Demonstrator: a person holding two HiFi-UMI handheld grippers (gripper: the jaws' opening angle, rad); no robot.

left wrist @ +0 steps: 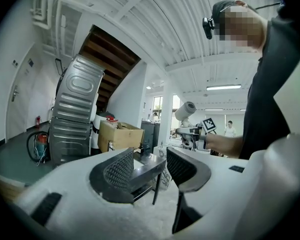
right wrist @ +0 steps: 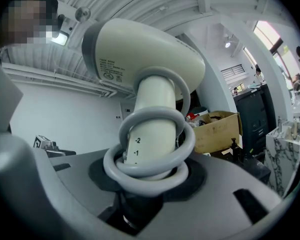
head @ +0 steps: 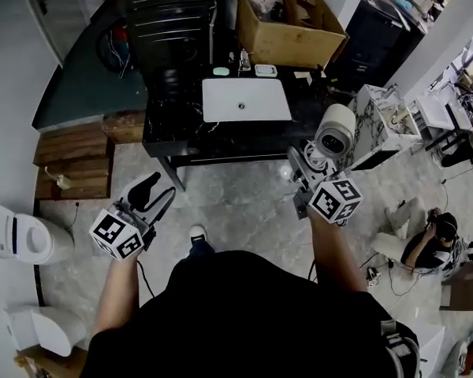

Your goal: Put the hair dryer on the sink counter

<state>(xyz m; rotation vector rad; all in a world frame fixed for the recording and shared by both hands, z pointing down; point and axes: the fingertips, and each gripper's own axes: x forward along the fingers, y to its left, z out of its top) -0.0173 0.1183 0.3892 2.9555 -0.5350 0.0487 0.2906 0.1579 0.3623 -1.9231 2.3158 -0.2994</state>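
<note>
pale marble-ish floor (head: 244, 203) underfoot, black sink counter (head: 173, 124) with a white basin (head: 246, 99) a bit ahead of both grippers, cardboard box (head: 288, 22) past that. right gripper (right wrist: 150, 184) clamped narrow on the handle of the hair dryer (right wrist: 140, 49), held upright, barrel above the jaws, grey cord (right wrist: 155, 134) looped round the handle just over them. not on the counter yet, up in the air short of it. left gripper (left wrist: 150, 169) spread wide, nothing between the pads, just the counter showing through the gap.
</note>
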